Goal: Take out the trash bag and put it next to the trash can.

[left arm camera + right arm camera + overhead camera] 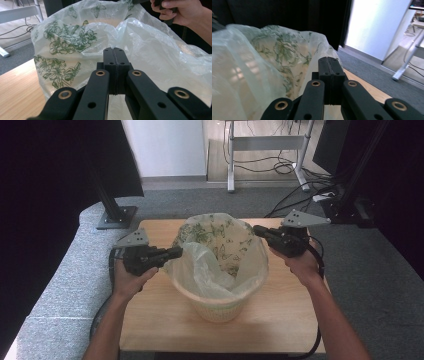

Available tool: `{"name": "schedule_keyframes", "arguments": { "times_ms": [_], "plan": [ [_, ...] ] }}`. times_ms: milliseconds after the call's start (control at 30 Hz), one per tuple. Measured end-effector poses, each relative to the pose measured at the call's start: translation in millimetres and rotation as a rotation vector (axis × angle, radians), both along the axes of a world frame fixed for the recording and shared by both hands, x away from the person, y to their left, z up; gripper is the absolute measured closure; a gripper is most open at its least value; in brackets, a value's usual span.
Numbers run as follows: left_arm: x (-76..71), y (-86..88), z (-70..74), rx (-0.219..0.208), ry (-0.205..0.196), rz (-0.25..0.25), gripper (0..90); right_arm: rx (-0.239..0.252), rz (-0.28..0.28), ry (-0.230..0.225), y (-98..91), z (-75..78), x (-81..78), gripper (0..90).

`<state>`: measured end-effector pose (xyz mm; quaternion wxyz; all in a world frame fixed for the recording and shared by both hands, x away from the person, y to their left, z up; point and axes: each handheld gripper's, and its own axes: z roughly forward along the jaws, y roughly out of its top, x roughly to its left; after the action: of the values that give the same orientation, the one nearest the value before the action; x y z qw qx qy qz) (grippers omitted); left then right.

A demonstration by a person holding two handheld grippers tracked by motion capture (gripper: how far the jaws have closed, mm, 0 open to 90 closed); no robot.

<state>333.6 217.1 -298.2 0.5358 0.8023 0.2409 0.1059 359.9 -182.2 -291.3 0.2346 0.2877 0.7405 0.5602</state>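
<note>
We see a thin, glossy, translucent plastic bag point(220, 255) lining a woven basket point(217, 307) on a matt, smooth wooden table point(280, 320).

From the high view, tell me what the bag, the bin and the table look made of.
Bag: thin translucent plastic film with a green butterfly and flower print; it crinkles and shines.
Bin: probably moulded cream plastic; its wall shows a woven-style lattice.
Table: light wood or wood-look laminate, matte, with faint grain.
</note>
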Motion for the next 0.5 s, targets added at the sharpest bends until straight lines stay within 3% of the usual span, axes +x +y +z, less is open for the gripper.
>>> {"name": "schedule_keyframes", "arguments": {
  "times_ms": [100,200,300,400,500],
  "plan": [
    [0.3,0.0,-0.5,-0.002,0.001,0.001,90.0,-0.009,0.010,0.012,-0.4,-2.7,-0.6,88.2],
    [0.4,0.9,-1.3,-0.004,0.001,0.003,90.0,0.012,0.033,0.044,-5.4,-7.4,-2.1,62.9],
    [0.2,1.9,-1.9,-0.005,0.002,0.005,90.0,-0.013,0.025,0.072,-9.7,-13.7,-6.5,45.5],
    [0.1,2.0,-2.5,-0.005,0.004,0.006,90.0,-0.026,0.018,0.117,-14.0,-23.0,-7.1,39.7],
    [-0.5,1.7,-2.8,-0.004,0.004,0.006,90.0,-0.067,-0.030,0.151,-14.8,-33.5,-3.3,39.3]
  ]
}}
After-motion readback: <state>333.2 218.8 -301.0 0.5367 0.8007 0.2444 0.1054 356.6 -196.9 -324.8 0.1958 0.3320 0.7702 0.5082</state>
